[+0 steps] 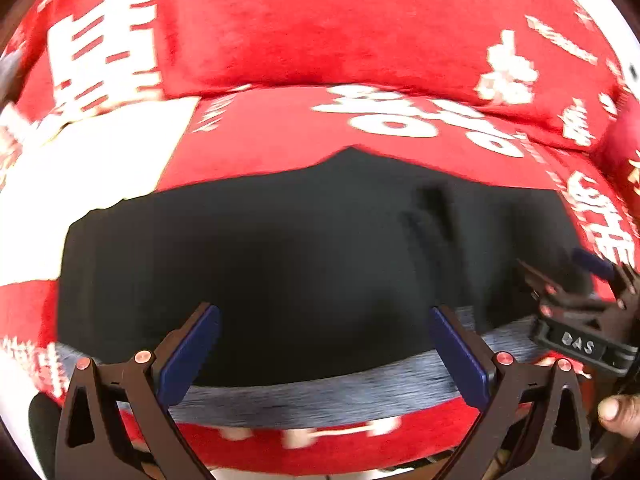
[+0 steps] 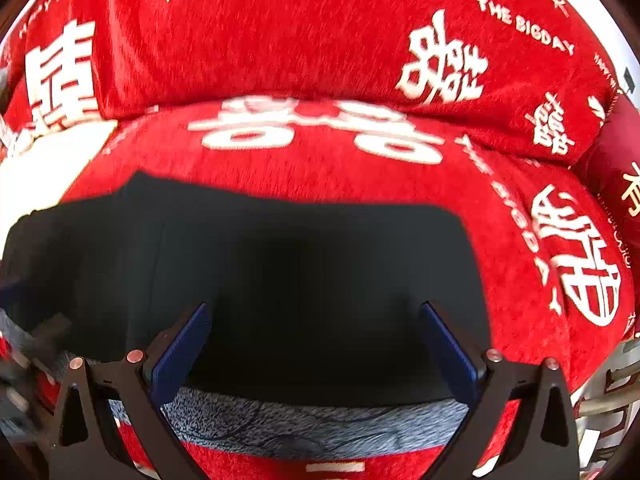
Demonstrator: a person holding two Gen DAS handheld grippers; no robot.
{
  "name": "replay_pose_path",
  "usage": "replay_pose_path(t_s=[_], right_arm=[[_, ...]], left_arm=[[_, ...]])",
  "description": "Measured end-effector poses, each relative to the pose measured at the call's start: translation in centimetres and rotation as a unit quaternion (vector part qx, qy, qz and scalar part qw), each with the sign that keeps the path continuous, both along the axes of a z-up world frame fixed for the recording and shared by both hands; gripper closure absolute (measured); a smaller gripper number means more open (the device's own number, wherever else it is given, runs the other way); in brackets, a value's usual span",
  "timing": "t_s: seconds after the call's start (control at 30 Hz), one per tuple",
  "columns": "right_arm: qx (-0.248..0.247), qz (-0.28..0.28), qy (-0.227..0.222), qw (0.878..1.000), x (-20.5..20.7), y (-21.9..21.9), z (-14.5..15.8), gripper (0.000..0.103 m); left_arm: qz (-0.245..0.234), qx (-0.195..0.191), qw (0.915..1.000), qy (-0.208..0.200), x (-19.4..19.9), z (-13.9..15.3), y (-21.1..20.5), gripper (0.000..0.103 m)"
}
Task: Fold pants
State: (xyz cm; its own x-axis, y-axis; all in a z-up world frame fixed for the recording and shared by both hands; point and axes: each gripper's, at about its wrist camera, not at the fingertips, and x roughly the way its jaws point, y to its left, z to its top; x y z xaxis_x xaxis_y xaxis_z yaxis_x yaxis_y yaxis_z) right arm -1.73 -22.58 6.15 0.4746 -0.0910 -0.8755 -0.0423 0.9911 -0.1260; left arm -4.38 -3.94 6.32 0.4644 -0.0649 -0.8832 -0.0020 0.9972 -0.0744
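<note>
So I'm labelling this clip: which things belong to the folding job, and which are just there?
Job: black folded pants with grey fuzzy lining, open left gripper, open right gripper.

Just there: red printed sofa cover, white cloth patch.

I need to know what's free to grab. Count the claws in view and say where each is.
2. The left claw hangs open over the black pants near their grey waistband; the right claw hangs open over the same edge, further right.

Pants (image 1: 280, 264) flat on the sofa seat (image 1: 280, 128), back cushion (image 1: 340, 32) behind (waistband nearest), right tongs (image 1: 576, 280) at their right edge.
</note>
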Motion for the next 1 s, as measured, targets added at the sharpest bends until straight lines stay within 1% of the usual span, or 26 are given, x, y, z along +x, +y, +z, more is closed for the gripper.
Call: replay_pose_path(t_s=[0.03,0.1,0.13,0.17,0.2,0.27,0.3,0.33,0.4,0.43,0.47,0.5,0.53,0.57,0.6,0.63,0.67,0.7,0.73,0.77,0.8,0.87,0.9,0.93,0.97,1.0], right_arm=[[-0.008,0.002,0.014,1.0,-0.1,0.3,-1.1,0.0],[-0.017,-0.001,-0.006,1.0,-0.6,0.7,-1.0,0.0],[-0.017,-0.006,0.002,1.0,-0.6,0.7,-0.8,0.0],[-0.011,-0.011,0.004,1.0,-0.6,0.8,-0.5,0.0],[0.0,-0.009,-0.003,1.0,-0.7,1.0,0.2,0.0],[0.0,0.006,-0.019,1.0,-0.8,1.9,1.0,0.0],[-0.009,0.015,-0.025,1.0,-0.7,2.7,1.3,0.0],[-0.014,0.023,-0.026,0.999,-0.6,3.4,1.3,0.0],[-0.025,0.038,-0.008,0.999,0.3,4.6,0.4,0.0],[-0.034,0.041,0.011,0.999,1.0,4.9,-0.6,0.0],[-0.027,0.035,0.019,0.999,1.5,4.8,-1.0,0.0],[-0.015,0.025,0.024,0.999,1.8,4.6,-0.7,0.0],[-0.011,0.014,0.037,0.999,2.2,4.6,-0.4,0.0],[-0.019,0.011,0.036,0.999,2.3,4.8,0.1,0.0],[-0.033,0.015,0.02,0.999,2.2,5.3,0.8,0.0],[-0.042,0.029,-0.003,0.999,2.0,6.2,1.7,0.0],[-0.041,0.044,-0.013,0.998,1.9,7.1,2.2,0.0],[-0.034,0.062,-0.016,0.997,1.9,8.0,2.4,0.0],[-0.023,0.081,-0.016,0.996,2.1,9.3,2.4,0.0],[-0.016,0.096,-0.013,0.995,2.3,10.3,2.2,0.0],[-0.01,0.115,-0.005,0.993,2.5,11.5,1.7,0.0],[0.003,0.172,0.048,0.984,3.5,14.0,-0.8,0.0],[-0.02,0.186,0.077,0.979,3.8,15.1,-2.4,0.0],[-0.061,0.198,0.068,0.976,3.8,16.2,-2.9,0.0],[-0.062,0.211,0.057,0.974,3.8,16.9,-2.5,0.0],[-0.045,0.228,0.056,0.971,3.8,17.6,-2.0,0.0]], left_arm=[[0.01,0.006,0.9998,0.014,0.2,-0.8,0.9,0.0],[0.033,0.017,0.9978,0.055,0.7,-3.3,2.6,0.0],[0.026,0.019,0.9983,0.048,0.6,-3.6,2.9,0.0],[0.018,0.031,0.9988,0.033,0.2,-3.1,2.8,0.0],[0.018,0.029,0.9989,0.034,0.1,-2.9,2.8,0.0],[0.026,-0.007,0.9993,0.026,-0.2,-2.2,3.5,0.0],[0.034,-0.01,0.9992,0.019,-0.3,-1.8,3.9,0.0],[0.045,-0.003,0.9989,0.014,-0.3,-1.6,4.5,0.0],[0.061,0.015,0.9978,0.021,0.0,-2.0,5.5,0.0],[0.074,0.026,0.9962,0.038,0.4,-2.8,6.3,0.0],[0.082,0.032,0.9946,0.055,0.6,-3.6,6.8,0.0],[0.084,0.007,0.9945,0.063,0.6,-4.2,7.7,0.0],[0.089,-0.01,0.9942,0.06,0.5,-4.0,8.4,0.0],[0.102,-0.009,0.9933,0.055,0.1,-3.6,9.1,0.0],[0.109,-0.02,0.993,0.042,-0.4,-3.0,9.9,0.0],[0.111,-0.042,0.9925,0.028,-0.8,-2.6,10.5,0.0],[0.128,-0.033,0.991,0.019,-1.2,-2.4,11.3,0.0],[0.138,-0.02,0.99,0.021,-1.2,-2.6,11.7,0.0],[0.145,-0.006,0.9889,0.035,-1.0,-3.4,12.1,0.0],[0.14,-0.014,0.9882,0.061,-0.5,-5.0,12.6,0.0],[0.142,-0.032,0.988,0.051,-0.7,-5.2,13.1,0.0],[0.134,-0.032,0.989,0.053,-0.7,-4.9,13.2,0.0],[0.132,-0.033,0.9893,0.053,-0.7,-4.5,13.3,0.0],[0.138,-0.038,0.9885,0.049,-1.0,-4.2,13.7,0.0],[0.145,-0.042,0.9875,0.044,-1.5,-3.9,14.2,0.0],[0.152,-0.045,0.9865,0.039,-1.7,-3.6,14.8,0.0]])
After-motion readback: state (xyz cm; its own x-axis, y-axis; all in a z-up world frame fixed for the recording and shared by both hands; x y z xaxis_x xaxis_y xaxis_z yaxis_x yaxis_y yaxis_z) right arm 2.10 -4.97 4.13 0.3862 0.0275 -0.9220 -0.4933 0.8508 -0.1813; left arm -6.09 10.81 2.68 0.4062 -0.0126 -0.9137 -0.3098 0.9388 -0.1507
